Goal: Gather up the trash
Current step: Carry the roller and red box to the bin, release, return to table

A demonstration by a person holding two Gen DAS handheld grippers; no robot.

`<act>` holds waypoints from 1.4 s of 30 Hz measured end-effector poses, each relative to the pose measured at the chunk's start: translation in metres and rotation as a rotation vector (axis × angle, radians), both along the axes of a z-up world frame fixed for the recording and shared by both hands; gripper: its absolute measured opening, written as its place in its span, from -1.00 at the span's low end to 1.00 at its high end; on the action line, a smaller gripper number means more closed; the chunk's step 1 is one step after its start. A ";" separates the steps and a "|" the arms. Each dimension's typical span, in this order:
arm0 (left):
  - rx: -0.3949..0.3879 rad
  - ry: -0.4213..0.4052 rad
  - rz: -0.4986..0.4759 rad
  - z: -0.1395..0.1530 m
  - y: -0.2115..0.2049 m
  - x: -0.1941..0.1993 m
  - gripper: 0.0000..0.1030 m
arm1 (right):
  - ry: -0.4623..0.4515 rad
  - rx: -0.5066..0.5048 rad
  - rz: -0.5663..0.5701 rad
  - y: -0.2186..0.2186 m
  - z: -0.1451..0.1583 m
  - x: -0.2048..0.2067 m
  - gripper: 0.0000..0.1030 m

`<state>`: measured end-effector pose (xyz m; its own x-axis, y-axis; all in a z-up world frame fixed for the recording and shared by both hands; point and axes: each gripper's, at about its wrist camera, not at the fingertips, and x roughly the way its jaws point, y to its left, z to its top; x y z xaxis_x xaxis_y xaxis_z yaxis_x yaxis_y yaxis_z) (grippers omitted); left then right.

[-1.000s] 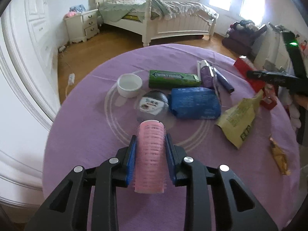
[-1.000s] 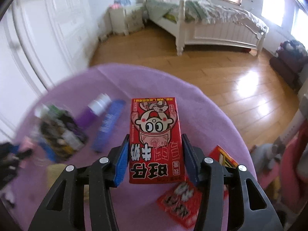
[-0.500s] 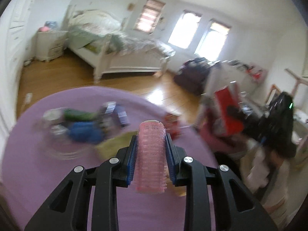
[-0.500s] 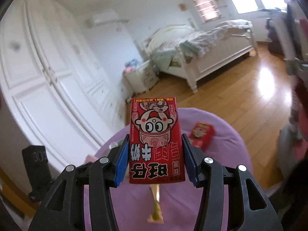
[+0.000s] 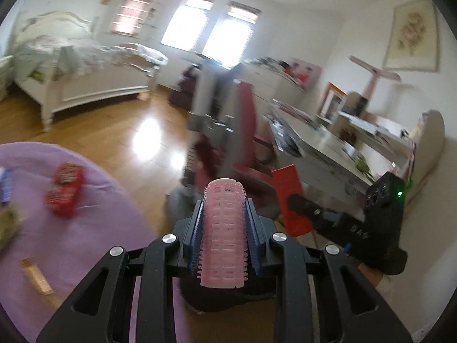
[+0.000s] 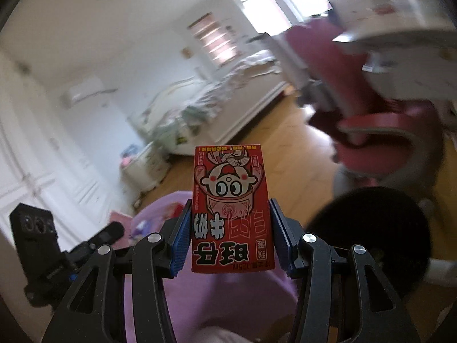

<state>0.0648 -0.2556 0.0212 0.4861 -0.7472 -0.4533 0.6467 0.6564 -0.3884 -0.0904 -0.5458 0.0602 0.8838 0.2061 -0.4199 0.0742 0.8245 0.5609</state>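
Left wrist view shows the left gripper (image 5: 224,230) closed on a pink hair roller (image 5: 223,233), which stands lengthwise between the two blue pads (image 5: 196,238) with its far end reaching past the fingertips and its near end back toward the camera. This gripper is held off the table's right edge, over the wooden floor (image 5: 120,131); the purple tablecloth (image 5: 85,228) fills the lower left of the view. On that cloth, near its right edge, lies a red snack wrapper (image 5: 65,190), blurred, and nearer the camera a thin gold wrapper (image 5: 37,277). At the cloth's far left edge a yellow-green bag (image 5: 7,225) is only partly seen. To the right of the roller, beyond the cloth, the right gripper's black body with a green light (image 5: 382,223) holds the red carton (image 5: 291,200), seen here from its plain side. Right wrist view shows the right gripper (image 6: 230,237) clamped on that red milk carton (image 6: 231,208), the blue pads pressing both long sides; the carton is upright between the fingers, its cartoon face toward the camera and its large print upside down. It is held above the table's edge, with purple cloth below and behind it. Right of the carton, just beside the right finger, a round black shape (image 6: 371,240) sits low, too blurred to name with certainty. The left gripper's black body (image 6: 42,257) appears at lower left. Behind everything are a white bed (image 5: 85,71) and a red chair (image 6: 371,114), both smeared by motion blur.
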 end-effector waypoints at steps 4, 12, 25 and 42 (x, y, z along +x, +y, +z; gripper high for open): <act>0.015 0.021 -0.077 -0.008 -0.046 0.002 -0.47 | 0.022 0.015 -0.090 -0.040 -0.023 -0.019 -0.02; 0.097 0.044 -0.208 -0.033 -0.120 -0.004 -0.47 | 0.075 0.040 -0.201 -0.094 -0.060 -0.043 -0.01; 0.171 0.081 -0.250 -0.059 -0.168 -0.003 -0.42 | 0.133 0.069 -0.232 -0.110 -0.089 -0.038 0.03; 0.129 0.005 -0.190 -0.026 -0.115 -0.017 0.53 | 0.161 0.028 -0.220 -0.072 -0.068 -0.026 0.35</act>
